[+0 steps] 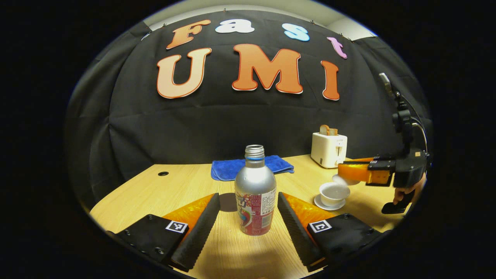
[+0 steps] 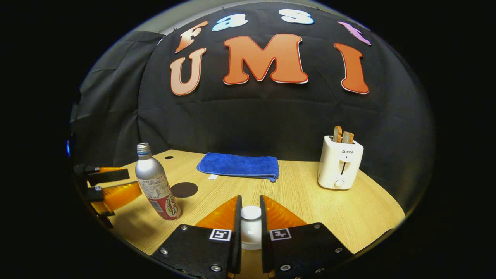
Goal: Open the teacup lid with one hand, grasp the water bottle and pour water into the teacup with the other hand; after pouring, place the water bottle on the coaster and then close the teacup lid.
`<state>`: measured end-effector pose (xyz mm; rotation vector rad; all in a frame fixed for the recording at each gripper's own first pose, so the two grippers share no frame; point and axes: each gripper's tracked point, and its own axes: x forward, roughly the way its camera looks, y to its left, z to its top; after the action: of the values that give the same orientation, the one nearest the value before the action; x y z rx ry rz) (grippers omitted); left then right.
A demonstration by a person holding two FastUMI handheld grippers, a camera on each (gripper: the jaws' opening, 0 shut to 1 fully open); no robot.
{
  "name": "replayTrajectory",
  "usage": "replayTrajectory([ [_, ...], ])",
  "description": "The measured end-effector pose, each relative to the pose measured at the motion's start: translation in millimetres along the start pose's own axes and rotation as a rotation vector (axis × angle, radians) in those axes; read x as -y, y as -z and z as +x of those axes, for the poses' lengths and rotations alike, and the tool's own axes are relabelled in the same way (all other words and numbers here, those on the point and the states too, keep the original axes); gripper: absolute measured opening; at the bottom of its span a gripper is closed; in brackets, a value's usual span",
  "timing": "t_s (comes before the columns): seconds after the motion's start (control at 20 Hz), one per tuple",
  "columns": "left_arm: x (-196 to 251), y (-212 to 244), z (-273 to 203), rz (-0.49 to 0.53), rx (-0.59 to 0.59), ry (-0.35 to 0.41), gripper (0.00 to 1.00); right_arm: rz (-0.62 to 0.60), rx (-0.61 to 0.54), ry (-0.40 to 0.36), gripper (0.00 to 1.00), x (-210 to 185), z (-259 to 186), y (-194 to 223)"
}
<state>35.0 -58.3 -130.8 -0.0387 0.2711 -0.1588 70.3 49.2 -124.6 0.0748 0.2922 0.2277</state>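
The bottle stands upright and uncapped on the table, right between the two fingers of my left claw. That claw is spread wide, a finger on each side of the bottle with a gap on both sides, neither one touching it. Just behind the bottle a dark round coaster lies flat on the table.

To the right of the bottle, the cup sits open on its saucer. My right claw hangs just above the cup, and it holds the lid clear of the rim. In the right gripper view that claw is drawn narrow, both fingers pressed on the lid by its knob. From there the bottle is off to the left with my left claw beside it, and the coaster lies just to the bottle's right.

Farther back, a folded blue cloth lies near the wall, and a white toaster with bread in its slots stands behind the cup.
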Motion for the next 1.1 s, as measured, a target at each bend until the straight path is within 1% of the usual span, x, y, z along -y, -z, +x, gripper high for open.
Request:
replayTrajectory([
  [0.3,10,37,26,-0.053,-0.107,0.038,0.98,-0.004,0.039,0.012,0.22,9,-15,-20],
  [0.6,9,47,42,-0.032,-0.136,0.035,0.98,0.008,0.061,0.039,0.22,23,-25,-29],
  [0.65,8,45,38,-0.029,-0.12,0.027,0.92,0.01,0.063,0.044,0.22,25,-26,-28],
  [0.7,10,46,45,-0.019,-0.122,0.025,0.89,0.013,0.06,0.047,0.22,27,-26,-26],
  [0.85,2,45,45,0.05,-0.138,-0.006,0.85,0.022,0.056,0.047,0.22,30,-30,-24],
  [0.95,-1,36,52,0.108,-0.141,-0.023,0.85,0.017,0.058,0.049,0.22,34,-29,-25],
  [1.1,2,30,57,0.219,-0.158,-0.021,0.86,0.026,0.07,0.053,0.22,41,-35,-28],
])
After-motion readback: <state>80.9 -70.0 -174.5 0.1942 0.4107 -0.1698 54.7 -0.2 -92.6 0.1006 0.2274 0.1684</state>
